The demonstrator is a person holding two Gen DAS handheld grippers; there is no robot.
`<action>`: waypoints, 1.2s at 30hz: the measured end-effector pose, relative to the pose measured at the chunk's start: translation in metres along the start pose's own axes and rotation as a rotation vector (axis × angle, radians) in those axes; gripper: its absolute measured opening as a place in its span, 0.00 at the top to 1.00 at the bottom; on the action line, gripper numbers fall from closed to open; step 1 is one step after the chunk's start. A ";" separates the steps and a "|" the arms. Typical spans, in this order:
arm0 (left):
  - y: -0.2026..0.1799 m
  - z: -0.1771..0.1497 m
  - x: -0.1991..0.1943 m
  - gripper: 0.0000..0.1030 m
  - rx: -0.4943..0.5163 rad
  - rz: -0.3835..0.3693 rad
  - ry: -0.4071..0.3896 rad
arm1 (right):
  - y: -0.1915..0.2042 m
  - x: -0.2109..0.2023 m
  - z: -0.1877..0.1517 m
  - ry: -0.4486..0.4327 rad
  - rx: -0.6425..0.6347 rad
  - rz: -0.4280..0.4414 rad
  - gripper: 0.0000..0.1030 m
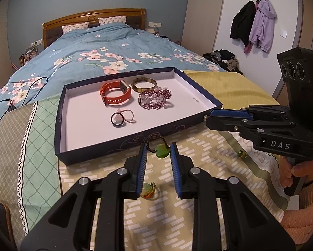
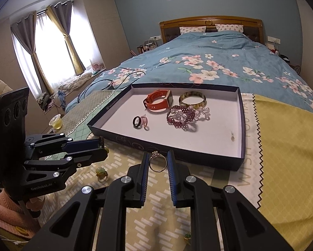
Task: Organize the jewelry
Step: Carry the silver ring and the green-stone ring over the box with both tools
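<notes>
- Right gripper (image 2: pixel 158 163): jaws clamped on a silver ring (image 2: pixel 157 161), held upright just short of the tray (image 2: pixel 241 125); tray lies straight ahead.
- Left gripper (image 1: pixel 156 153): jaws closed on a brown cord bracelet (image 1: pixel 154 141) with green pendant (image 1: pixel 162 151), beside the tray's near wall.

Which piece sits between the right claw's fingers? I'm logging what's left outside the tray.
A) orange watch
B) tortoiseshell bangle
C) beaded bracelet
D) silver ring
D: the silver ring sits upright between the right claw fingers, just in front of the tray; the other three lie inside it.
</notes>
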State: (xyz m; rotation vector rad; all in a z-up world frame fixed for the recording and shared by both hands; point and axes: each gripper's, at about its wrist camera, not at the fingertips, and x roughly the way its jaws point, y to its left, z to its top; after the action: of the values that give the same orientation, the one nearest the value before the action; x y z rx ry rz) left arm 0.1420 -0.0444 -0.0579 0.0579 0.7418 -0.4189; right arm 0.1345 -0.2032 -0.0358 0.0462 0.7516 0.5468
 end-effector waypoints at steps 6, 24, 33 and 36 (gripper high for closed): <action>0.001 0.002 -0.001 0.78 -0.003 0.004 -0.007 | 0.000 0.003 0.005 -0.004 -0.001 0.000 0.85; 0.004 0.011 -0.002 0.78 0.000 0.020 -0.031 | 0.000 0.007 0.016 -0.015 -0.012 -0.007 0.85; 0.003 0.015 0.000 0.78 0.006 0.031 -0.039 | 0.000 0.009 0.019 -0.012 -0.011 -0.003 0.85; 0.003 0.017 0.001 0.78 0.007 0.032 -0.042 | 0.000 0.011 0.023 -0.012 -0.013 -0.005 0.84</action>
State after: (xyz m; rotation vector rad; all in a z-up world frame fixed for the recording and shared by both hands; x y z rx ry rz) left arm 0.1547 -0.0451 -0.0468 0.0677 0.6974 -0.3907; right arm 0.1557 -0.1948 -0.0258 0.0353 0.7358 0.5467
